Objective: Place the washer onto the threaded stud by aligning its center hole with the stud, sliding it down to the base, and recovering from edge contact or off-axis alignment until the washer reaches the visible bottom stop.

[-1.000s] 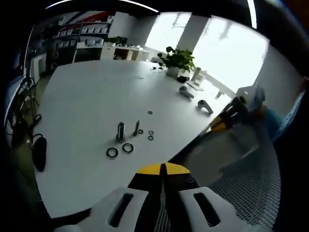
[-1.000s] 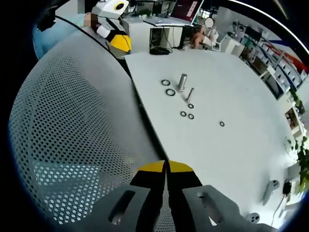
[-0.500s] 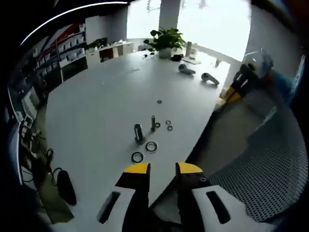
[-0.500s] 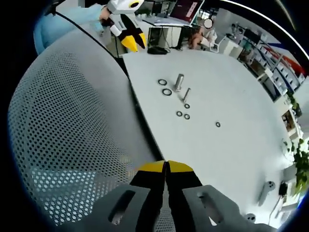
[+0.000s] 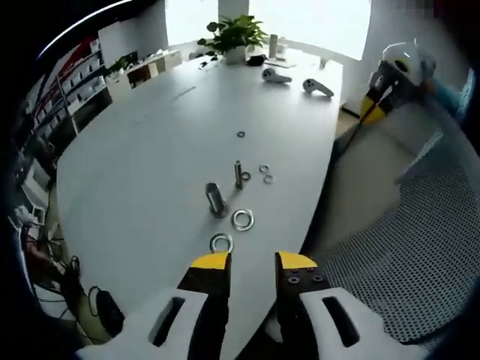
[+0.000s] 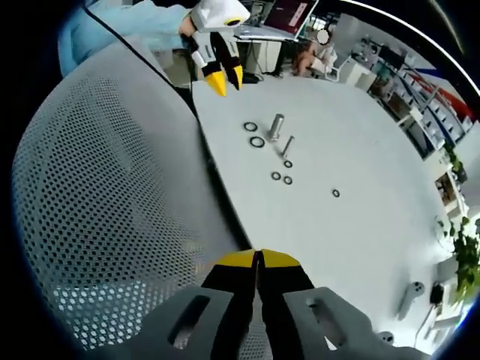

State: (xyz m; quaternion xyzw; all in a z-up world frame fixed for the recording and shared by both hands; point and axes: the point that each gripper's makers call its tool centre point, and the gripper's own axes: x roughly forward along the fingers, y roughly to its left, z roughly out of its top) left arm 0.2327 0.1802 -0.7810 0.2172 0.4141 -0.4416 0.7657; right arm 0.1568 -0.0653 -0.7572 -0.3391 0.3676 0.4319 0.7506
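1. On the white table [image 5: 150, 150], left gripper view: the left gripper [image 5: 251, 260] hangs low over the near edge, jaws parted with a clear gap and nothing between them. It sits just short of the nearest washer [image 5: 221, 242], which I judge to be the intended pick.
2. A second large washer [image 5: 242, 219] lies flat just beyond, beside a thick stud [image 5: 215, 200] that stands tilted. A thin threaded stud [image 5: 238, 174] stands upright, long axis vertical, tip up and bare. Small washers [image 5: 265, 173] lie flat near its foot, another [image 5: 241, 134] well apart. All washers lie hole-up, so none is yet threaded.
3. The right gripper [image 5: 373, 107] shows far off beside a mesh chair back [image 5: 405, 247].
4. Over the mesh chair back [image 6: 97, 195], right gripper view: the right gripper [image 6: 259, 259] is held back from the table [image 6: 360, 150], jaws pressed together on nothing, apparently parked.
5. The left gripper [image 6: 225, 76] points its parted yellow tips down at the large washers [image 6: 254, 134]; the thick stud [image 6: 275, 126] and thin threaded stud [image 6: 286, 145] stand just beside them.
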